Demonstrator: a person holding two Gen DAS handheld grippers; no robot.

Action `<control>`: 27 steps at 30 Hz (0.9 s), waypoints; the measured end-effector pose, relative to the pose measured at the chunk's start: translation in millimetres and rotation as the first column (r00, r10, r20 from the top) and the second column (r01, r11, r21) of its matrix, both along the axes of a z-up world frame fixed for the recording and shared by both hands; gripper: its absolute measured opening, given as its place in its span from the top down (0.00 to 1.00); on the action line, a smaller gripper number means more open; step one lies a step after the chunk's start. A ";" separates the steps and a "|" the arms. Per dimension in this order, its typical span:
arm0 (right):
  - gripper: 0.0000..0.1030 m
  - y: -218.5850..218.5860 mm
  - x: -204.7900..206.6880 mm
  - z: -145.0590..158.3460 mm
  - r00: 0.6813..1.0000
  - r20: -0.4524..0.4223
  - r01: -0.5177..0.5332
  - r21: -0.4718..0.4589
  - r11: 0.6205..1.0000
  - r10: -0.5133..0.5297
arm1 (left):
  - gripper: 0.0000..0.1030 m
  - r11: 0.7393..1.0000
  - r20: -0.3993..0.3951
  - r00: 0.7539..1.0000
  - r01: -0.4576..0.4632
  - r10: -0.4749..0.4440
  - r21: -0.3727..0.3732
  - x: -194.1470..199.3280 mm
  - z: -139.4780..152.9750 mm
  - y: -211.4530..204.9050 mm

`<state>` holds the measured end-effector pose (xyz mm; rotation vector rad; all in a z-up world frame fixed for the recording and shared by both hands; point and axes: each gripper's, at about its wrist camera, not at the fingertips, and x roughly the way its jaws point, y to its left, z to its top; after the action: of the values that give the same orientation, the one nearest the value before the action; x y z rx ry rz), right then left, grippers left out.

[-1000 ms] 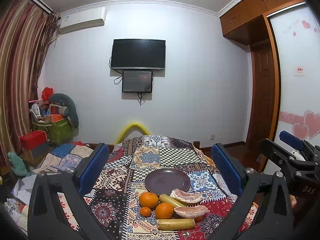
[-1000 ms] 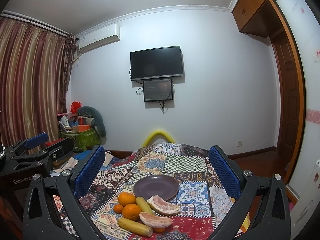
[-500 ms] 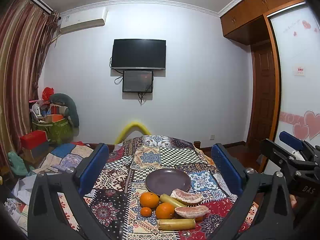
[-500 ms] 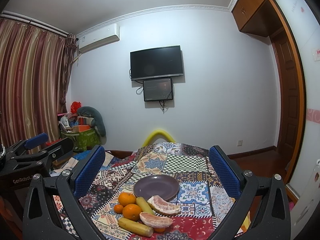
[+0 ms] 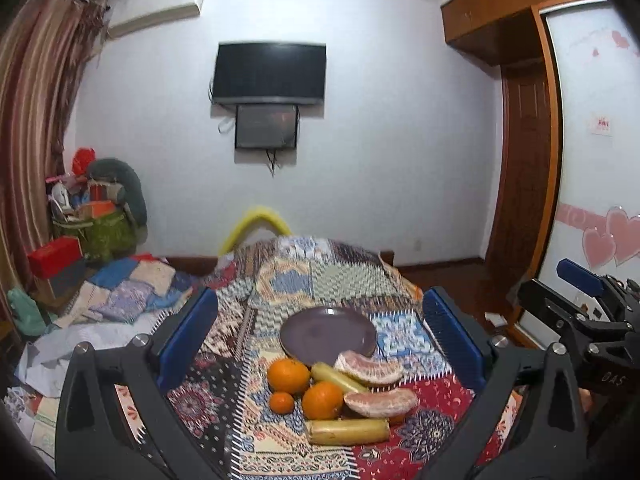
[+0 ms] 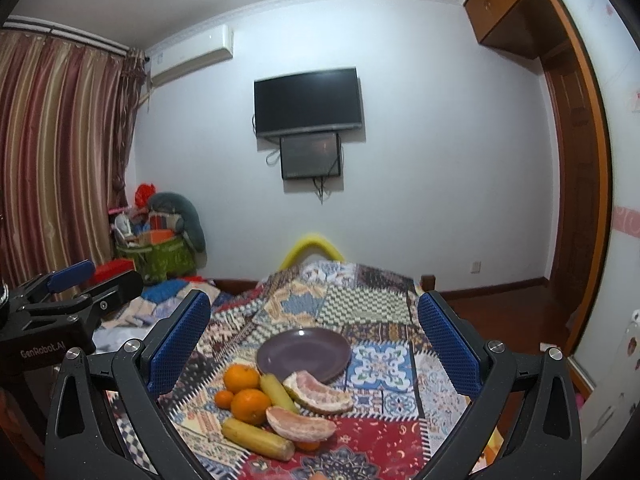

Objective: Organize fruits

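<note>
A purple plate [image 5: 328, 334] [image 6: 303, 354] lies bare on the patchwork tablecloth. In front of it sit three oranges [image 5: 289, 375] [image 6: 241, 378], two yellow bananas [image 5: 347, 431] [image 6: 258, 438] and two peeled pomelo wedges [image 5: 380, 402] [image 6: 300, 424]. My left gripper [image 5: 320, 336] hangs open above the near table edge, the fruit between and below its blue pads. My right gripper [image 6: 314, 340] is likewise open and holds nothing. Each gripper's body shows at the edge of the other's view.
The cloth-covered table [image 5: 320, 276] runs away toward a white wall with a television [image 5: 269, 73]. Piled boxes, bags and quilts [image 5: 96, 232] fill the floor at left. A wooden door and wardrobe [image 5: 524, 184] stand at right. A yellow chair back [image 6: 312, 246] shows behind the table.
Both views have tipped down and drawn a little closer to the fruit. Nothing on the table has moved and both grippers stay open.
</note>
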<state>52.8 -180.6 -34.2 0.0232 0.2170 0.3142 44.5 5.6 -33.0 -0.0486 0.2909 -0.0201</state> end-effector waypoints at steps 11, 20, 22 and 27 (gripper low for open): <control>0.16 -19.6 40.6 -53.9 0.971 -0.235 0.007 -0.101 0.995 -0.031 | 0.16 0.999 -0.252 0.967 0.043 -0.038 0.014 60.6 -68.8 -15.8; 0.28 -22.0 54.6 -91.2 0.939 -0.343 -0.042 -0.050 0.998 0.023 | 0.16 0.996 -0.444 0.893 0.085 -0.072 0.009 91.3 -128.8 -34.9; 0.28 -21.7 56.9 -97.2 0.932 -0.361 -0.061 -0.058 0.996 0.036 | 0.16 0.996 -0.478 0.875 0.089 -0.072 0.014 95.4 -141.5 -40.5; 0.28 -25.5 62.6 -106.5 0.915 -0.402 -0.089 -0.107 0.990 0.039 | 0.11 0.994 -0.535 0.840 0.109 -0.090 0.005 100.6 -161.5 -47.7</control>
<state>115.4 -206.1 -140.7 -0.0434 0.6451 0.3594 145.1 -42.1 -194.5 -0.0018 0.8575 -0.1065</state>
